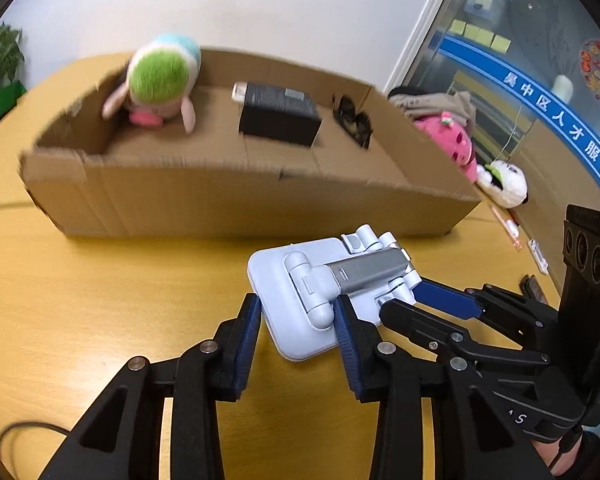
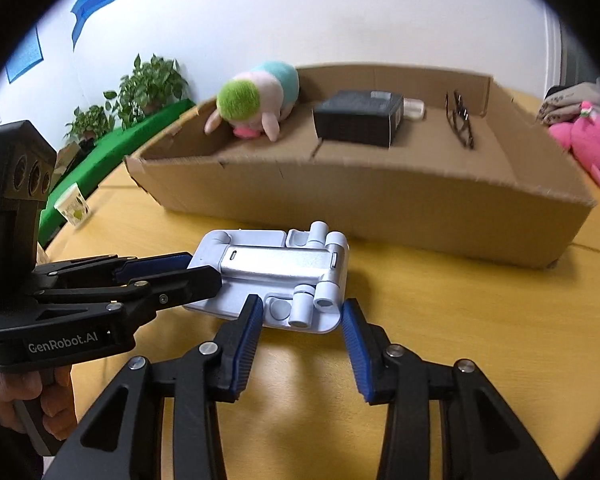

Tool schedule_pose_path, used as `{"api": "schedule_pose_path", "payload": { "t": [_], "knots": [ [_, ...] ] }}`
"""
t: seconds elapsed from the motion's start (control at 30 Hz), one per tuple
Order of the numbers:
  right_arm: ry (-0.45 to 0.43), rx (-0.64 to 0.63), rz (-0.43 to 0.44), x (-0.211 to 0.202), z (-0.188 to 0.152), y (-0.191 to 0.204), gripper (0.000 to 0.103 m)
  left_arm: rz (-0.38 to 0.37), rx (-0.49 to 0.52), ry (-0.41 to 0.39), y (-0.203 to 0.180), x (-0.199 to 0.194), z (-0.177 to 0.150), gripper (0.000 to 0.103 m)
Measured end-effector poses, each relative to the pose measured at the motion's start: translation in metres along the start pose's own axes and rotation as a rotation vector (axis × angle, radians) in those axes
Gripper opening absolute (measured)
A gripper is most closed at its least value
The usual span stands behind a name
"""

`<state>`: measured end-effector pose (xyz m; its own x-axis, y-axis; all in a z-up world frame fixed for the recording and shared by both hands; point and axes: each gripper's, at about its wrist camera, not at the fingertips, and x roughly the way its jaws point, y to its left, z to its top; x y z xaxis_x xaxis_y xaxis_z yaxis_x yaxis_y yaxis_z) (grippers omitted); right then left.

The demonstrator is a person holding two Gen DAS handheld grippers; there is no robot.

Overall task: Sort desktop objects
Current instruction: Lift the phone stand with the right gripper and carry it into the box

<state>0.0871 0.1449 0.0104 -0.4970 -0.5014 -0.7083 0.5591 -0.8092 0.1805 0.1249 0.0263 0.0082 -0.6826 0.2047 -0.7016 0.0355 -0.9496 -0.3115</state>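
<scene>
Both grippers are clamping the same thing — a pale blue folding stand (image 1: 300, 300), folded flat, just above the yellow table (image 1: 80, 280) on the near side of the cardboard box (image 1: 220, 196).

Left gripper (image 1: 298, 316) is holding one end of the stand's base plate; its blue pads (image 1: 252, 320) are pressing on the plate's two edges at a middling width. Right gripper (image 2: 302, 320) is taking the opposite end; in its own view the stand (image 2: 276, 276) is sitting between the pads (image 2: 252, 324). The pad nearer the left gripper is touching; the other pad's contact is hard to read, but seen from the left wrist the right gripper (image 1: 424, 300) looks closed on the hinge end, so I'm reading it as gripping.

Handling, judging by looks: rigid plastic w/ a grey metal arm (image 1: 368, 270) along the middle — stiff, light to moderate, not fragile. Smooth surfaces, so probably a bit slippery. Hinges near the right gripper's end could swing open if tipped — so keeping it level and gripping the flat plate edges, not the arm or knuckles, seems best.

Beyond the fingertips, the box is already holding a plush toy (image 1: 160, 80), a black carton (image 1: 280, 116) and a dark clip-like item (image 1: 354, 120) — can't tell exactly what. Stand probably goes in there, approx. past the near wall.
</scene>
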Motion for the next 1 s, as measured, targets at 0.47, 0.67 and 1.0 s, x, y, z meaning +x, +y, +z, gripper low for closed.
{"api": "schedule_pose_path", "payload": {
  "t": [0.47,0.67,1.0],
  "knots": [
    [-0.223,-0.05,0.008,-0.044,0.071,0.035,0.039,0.015,0.041,-0.205,0.009,-0.071,0.073,0.039],
    [-0.26,-0.013,0.035,-0.022,0.107,0.042,0.039,0.043,0.051,-0.211,0.034,-0.067,0.11,0.039],
    [-0.139,0.065,0.07,0.063,0.13,0.046,0.04,0.079,-0.02,-0.04,0.101,-0.001,0.136,0.039]
  ]
}}
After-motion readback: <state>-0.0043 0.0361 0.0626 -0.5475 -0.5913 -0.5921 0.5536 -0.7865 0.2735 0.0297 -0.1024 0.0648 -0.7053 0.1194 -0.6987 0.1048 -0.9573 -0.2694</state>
